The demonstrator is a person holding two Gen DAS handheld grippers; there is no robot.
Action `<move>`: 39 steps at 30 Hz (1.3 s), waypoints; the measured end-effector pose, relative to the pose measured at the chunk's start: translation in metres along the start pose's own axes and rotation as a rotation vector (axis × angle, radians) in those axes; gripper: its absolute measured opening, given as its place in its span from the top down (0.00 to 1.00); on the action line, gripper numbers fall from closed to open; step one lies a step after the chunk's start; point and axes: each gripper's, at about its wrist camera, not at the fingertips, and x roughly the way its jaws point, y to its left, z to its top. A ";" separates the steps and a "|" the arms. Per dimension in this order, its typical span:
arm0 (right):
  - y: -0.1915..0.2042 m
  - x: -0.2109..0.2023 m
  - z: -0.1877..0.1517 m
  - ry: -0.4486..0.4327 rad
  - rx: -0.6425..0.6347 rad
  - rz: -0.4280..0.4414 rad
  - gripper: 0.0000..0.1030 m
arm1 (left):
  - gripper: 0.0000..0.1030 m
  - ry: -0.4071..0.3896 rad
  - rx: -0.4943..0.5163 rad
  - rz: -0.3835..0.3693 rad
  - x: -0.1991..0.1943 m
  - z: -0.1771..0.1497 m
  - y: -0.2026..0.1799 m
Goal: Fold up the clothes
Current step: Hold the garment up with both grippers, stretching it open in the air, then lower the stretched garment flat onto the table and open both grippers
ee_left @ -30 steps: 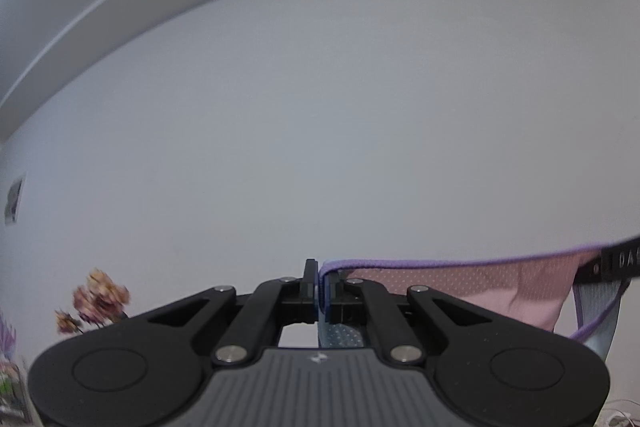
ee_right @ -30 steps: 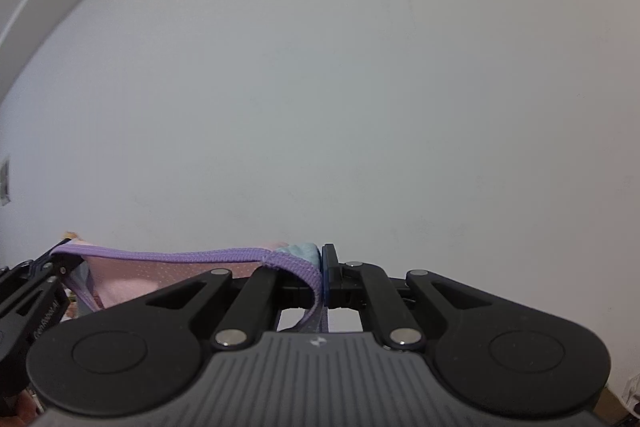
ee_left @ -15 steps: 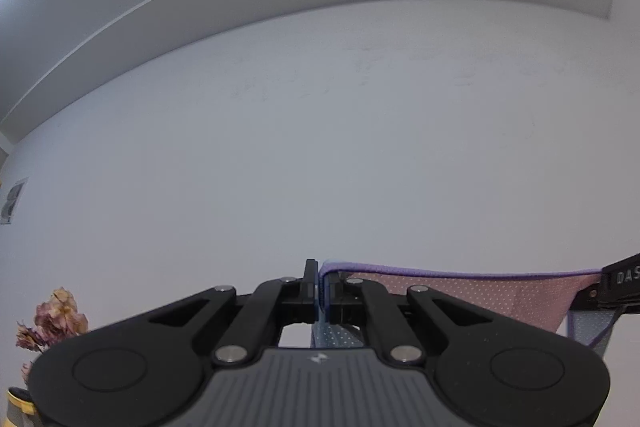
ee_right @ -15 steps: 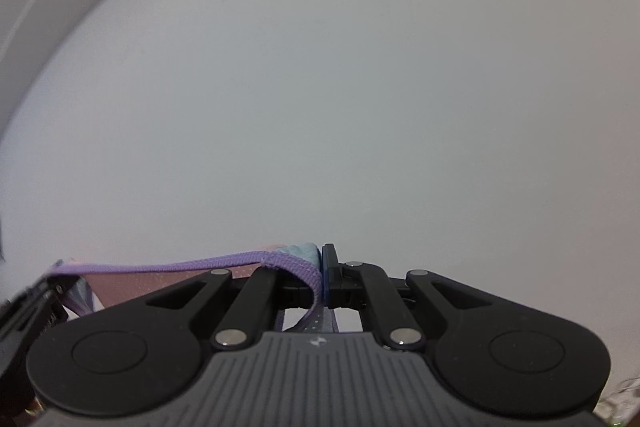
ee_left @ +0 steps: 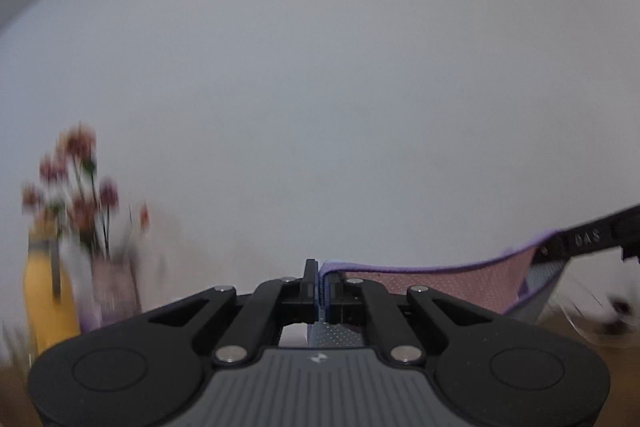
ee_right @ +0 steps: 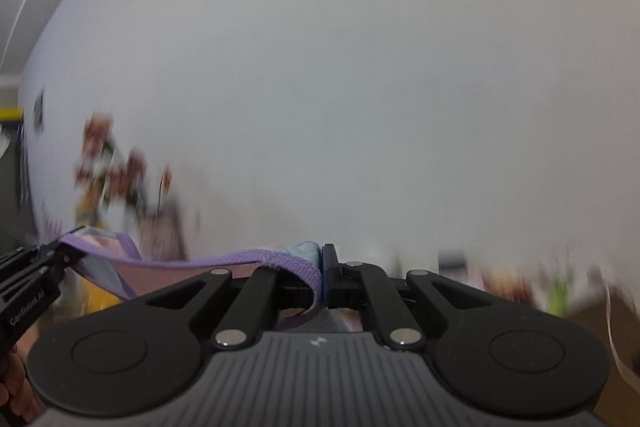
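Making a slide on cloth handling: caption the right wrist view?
Right gripper clamps the pink garment's purple hem, stretched to the left gripper.

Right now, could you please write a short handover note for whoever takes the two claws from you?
Left claw: shut on the garment's purple-trimmed edge.
Right claw: shut on the same trim further along, with the purple band looped over its finger.
Garment: pink dotted fabric with light blue parts, stretched in the air between the two claws; the rest hangs out of view below.
Surroundings: a blurred flower vase and a yellow bottle stand at the left by the wall.
Done: garment picked up and spread by its edge.
Left: no fold shows yet; it has to be laid down and folded.
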 end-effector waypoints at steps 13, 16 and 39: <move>0.055 -0.182 -0.152 0.130 0.060 -0.098 0.97 | 0.98 0.085 0.077 -0.063 -0.152 -0.057 -0.055; 0.060 -0.197 -0.172 0.109 0.030 -0.130 0.96 | 0.95 0.105 0.091 -0.063 -0.163 -0.066 -0.059; 0.076 -0.254 -0.222 0.311 -0.166 -0.110 0.51 | 0.34 0.499 0.150 -0.228 -0.202 -0.101 -0.047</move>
